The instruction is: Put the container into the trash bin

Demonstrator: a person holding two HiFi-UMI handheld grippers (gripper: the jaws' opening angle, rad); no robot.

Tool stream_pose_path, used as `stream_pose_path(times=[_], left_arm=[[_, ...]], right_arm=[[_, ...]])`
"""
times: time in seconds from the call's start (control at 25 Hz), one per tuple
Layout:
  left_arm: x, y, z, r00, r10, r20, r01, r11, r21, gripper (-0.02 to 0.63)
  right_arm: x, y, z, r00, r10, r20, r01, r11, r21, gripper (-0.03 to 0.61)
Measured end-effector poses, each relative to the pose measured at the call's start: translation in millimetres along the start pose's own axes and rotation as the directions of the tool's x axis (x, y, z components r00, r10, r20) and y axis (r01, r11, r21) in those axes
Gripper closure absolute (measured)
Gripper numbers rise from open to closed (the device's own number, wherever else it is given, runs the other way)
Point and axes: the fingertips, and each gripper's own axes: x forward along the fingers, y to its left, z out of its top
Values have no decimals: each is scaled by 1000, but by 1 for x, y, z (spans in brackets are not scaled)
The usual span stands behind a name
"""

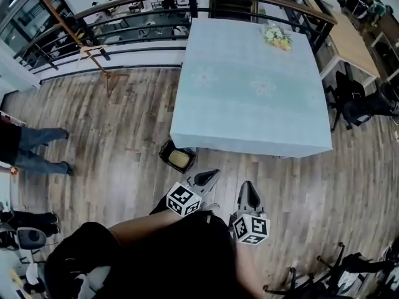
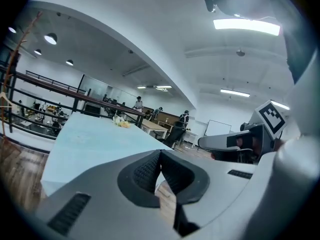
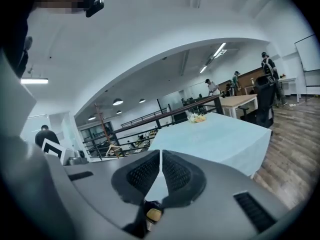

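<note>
A small black trash bin (image 1: 168,149) stands on the wood floor by the near left corner of the table. A yellowish container (image 1: 179,159) lies inside it. Both grippers hang low over the floor just near of the bin. My left gripper (image 1: 211,177) is shut, its tips a little to the right of the bin, with nothing between them. My right gripper (image 1: 248,192) is also shut and empty, further right. In the right gripper view the pads (image 3: 172,171) meet, and the bin with the yellow container (image 3: 153,214) shows below them. In the left gripper view the pads (image 2: 147,171) also meet.
A table (image 1: 249,86) under a pale blue cloth carries a bunch of flowers (image 1: 278,37) at its far edge. A person's legs (image 1: 37,149) stand at the left. A dark railing (image 1: 137,23) runs behind. Black chairs (image 1: 358,101) stand at the right.
</note>
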Motion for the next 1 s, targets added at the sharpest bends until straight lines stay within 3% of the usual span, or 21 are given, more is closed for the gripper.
stream_pose_path(times=[0.16, 0.4, 0.6, 0.72, 0.88, 1.0], left_arm=[[24, -26, 13, 999, -34, 2, 34, 998, 49, 600], [87, -37, 29, 997, -83, 0, 83, 993, 88, 600], [138, -21, 55, 994, -104, 22, 103, 993, 51, 600], [163, -6, 79, 993, -111, 33, 108, 992, 67, 600], [184, 26, 108, 994, -93, 55, 88, 992, 96, 600], [196, 53, 130, 995, -59, 84, 53, 996, 74, 600]], right_arm=[[-17, -38, -6, 997, -74, 13, 74, 995, 61, 537], [6, -80, 11, 996, -88, 15, 86, 992, 89, 538], [47, -95, 52, 996, -80, 31, 80, 996, 28, 537], [82, -104, 80, 996, -89, 27, 90, 996, -22, 537], [132, -102, 105, 998, -63, 5, 63, 994, -86, 537], [165, -97, 123, 999, -50, 14, 51, 990, -130, 538]])
